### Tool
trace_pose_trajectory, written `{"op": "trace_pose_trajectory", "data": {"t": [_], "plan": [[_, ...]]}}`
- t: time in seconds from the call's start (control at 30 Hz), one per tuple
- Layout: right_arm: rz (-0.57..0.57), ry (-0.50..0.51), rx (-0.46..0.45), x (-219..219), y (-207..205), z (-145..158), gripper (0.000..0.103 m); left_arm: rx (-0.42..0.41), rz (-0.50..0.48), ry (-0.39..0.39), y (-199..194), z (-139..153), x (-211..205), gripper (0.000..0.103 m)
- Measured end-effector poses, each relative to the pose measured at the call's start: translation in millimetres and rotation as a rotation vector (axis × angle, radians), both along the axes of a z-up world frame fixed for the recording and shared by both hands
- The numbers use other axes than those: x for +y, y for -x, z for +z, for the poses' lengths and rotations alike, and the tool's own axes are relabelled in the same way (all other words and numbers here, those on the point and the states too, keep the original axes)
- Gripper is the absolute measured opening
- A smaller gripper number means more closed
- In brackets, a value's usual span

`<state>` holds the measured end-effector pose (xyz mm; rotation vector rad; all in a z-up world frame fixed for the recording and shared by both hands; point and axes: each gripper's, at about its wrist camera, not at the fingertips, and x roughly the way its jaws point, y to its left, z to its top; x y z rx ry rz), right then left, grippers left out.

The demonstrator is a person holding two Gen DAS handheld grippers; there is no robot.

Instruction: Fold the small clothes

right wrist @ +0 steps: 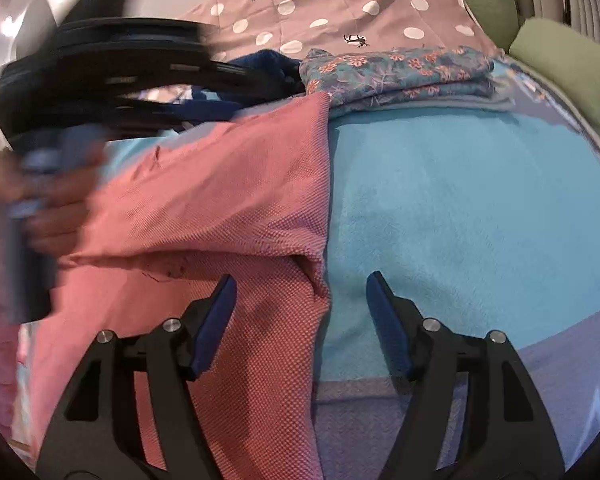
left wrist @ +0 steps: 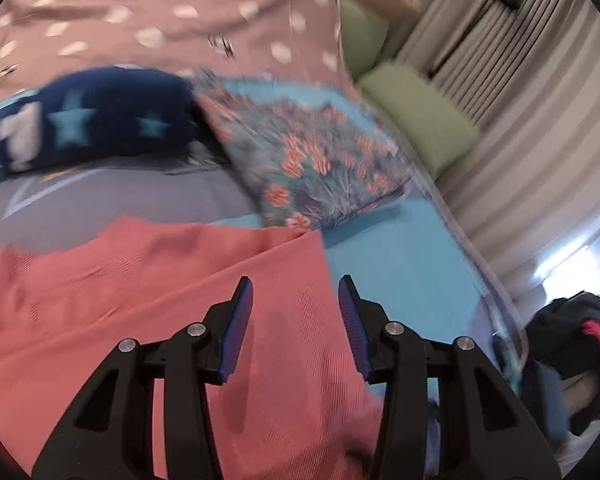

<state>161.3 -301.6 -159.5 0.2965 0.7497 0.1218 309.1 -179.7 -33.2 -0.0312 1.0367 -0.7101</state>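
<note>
A pink knitted garment [left wrist: 148,280] lies spread on a blue towel [left wrist: 400,264] on the bed. It also shows in the right wrist view [right wrist: 228,208], partly folded, with a fold edge across it. My left gripper [left wrist: 296,292] is open and empty, hovering over the garment's right part. My right gripper [right wrist: 300,292] is open and empty above the garment's right edge, where it meets the blue towel [right wrist: 460,208]. The left gripper's body and the hand holding it show blurred at the left of the right wrist view [right wrist: 60,120].
A folded floral garment [left wrist: 316,160] [right wrist: 396,72] and a folded navy star-print garment [left wrist: 88,120] lie at the far side. Behind is a mauve polka-dot cover [right wrist: 340,4]. Green cushions [left wrist: 420,120] and curtains stand to the right, beside a dark pile [left wrist: 572,344].
</note>
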Motion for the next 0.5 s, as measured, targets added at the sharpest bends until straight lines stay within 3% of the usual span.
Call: {"op": "trace_pose_trajectory", "data": {"t": [0.2, 0.3, 0.37, 0.5], "plan": [[0.01, -0.113, -0.015, -12, 4, -1, 0.069, 0.038, -0.017, -0.201, -28, -27, -70, 0.045], [0.012, -0.126, -0.016, -12, 5, 0, 0.069, 0.015, -0.068, -0.286, -28, -31, -91, 0.029], [0.014, -0.138, -0.016, -13, 6, 1, 0.069, 0.0, -0.077, -0.342, -29, -36, -99, 0.027], [0.017, -0.167, -0.018, -15, 10, 3, 0.069, -0.025, -0.056, -0.359, -29, -33, -95, 0.009]]}}
